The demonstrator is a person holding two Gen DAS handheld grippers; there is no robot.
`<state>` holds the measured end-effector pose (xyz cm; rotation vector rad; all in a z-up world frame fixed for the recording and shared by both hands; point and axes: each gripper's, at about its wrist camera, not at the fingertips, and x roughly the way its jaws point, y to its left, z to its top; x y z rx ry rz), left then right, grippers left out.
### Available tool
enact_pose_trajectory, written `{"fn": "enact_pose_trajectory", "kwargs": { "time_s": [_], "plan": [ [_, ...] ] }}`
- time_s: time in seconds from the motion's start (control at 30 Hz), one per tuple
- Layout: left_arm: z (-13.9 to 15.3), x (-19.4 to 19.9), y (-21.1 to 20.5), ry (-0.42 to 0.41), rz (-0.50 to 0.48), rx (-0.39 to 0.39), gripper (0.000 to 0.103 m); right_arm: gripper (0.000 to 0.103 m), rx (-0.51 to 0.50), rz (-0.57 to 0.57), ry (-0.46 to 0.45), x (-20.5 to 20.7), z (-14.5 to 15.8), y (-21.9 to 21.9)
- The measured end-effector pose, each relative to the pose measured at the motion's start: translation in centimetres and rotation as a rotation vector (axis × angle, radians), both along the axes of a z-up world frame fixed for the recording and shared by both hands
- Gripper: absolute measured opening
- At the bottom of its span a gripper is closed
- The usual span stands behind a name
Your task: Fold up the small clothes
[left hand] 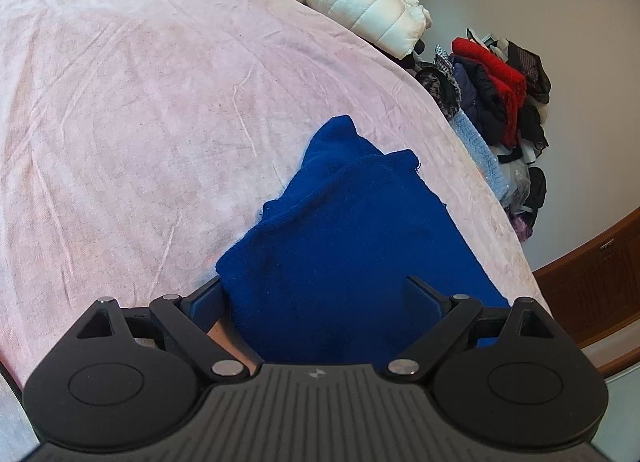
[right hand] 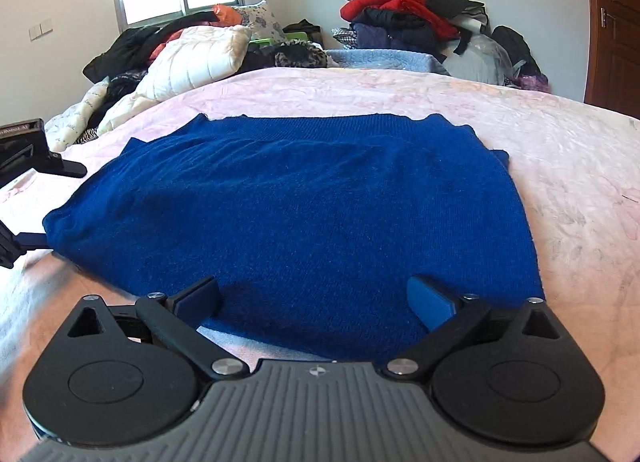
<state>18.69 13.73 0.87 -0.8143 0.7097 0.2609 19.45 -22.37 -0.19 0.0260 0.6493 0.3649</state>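
A dark blue knitted garment [right hand: 296,213] lies spread flat on the pink bedspread [right hand: 560,165]. My right gripper [right hand: 314,286] stands open over its near edge, with both fingers apart above the cloth. The same blue garment [left hand: 344,229] runs away from my left gripper [left hand: 314,286], whose jaws are spread wide. The cloth lies loose between them, its left edge by the left finger [left hand: 204,302]. The right finger [left hand: 424,298] rests on top of it. In the right wrist view the left gripper [right hand: 24,240] sits at the garment's left corner.
A white quilted jacket [right hand: 196,61] and dark clothes lie at the bed's far end. A heap of red and black clothes [right hand: 412,17] is piled against the wall beside a light blue blanket [right hand: 384,57]. A brown wooden door [right hand: 612,21] stands at the right.
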Motion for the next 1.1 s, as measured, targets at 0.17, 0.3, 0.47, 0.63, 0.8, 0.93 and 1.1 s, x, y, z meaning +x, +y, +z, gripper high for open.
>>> {"fn": "enact_pose_trajectory", "kwargs": {
  "time_s": [0.17, 0.3, 0.47, 0.63, 0.8, 0.93, 1.1],
  "plan": [
    [0.3, 0.8, -1.7, 0.047, -0.039, 0.138, 0.091, 0.1, 0.053, 0.0, 0.002, 0.1, 0.0, -0.8],
    [0.5, 1.1, -2.9, 0.086, -0.049, 0.26, 0.061, 0.1, 0.076, 0.001, 0.003, 0.2, 0.0, -1.2],
    [0.4, 1.0, -2.6, 0.088, -0.049, 0.269, 0.051, 0.1, 0.087, 0.001, 0.004, 0.3, -0.1, -1.2],
    [0.0, 1.3, -2.2, 0.093, -0.065, 0.266, 0.013, 0.1, 0.1, 0.002, 0.005, 0.3, -0.1, -1.4],
    [0.3, 1.2, -3.0, 0.088, -0.062, 0.308, 0.009, 0.101, 0.103, 0.002, 0.005, 0.3, -0.1, -1.4],
    [1.4, 0.8, -4.9, 0.038, -0.084, 0.443, 0.009, 0.101, 0.108, 0.003, 0.005, 0.3, -0.1, -1.5],
    [2.3, -0.1, -11.5, -0.11, -0.233, 0.834, 0.009, 0.102, 0.149, -0.004, 0.025, 0.6, 0.3, -1.9]
  ]
}}
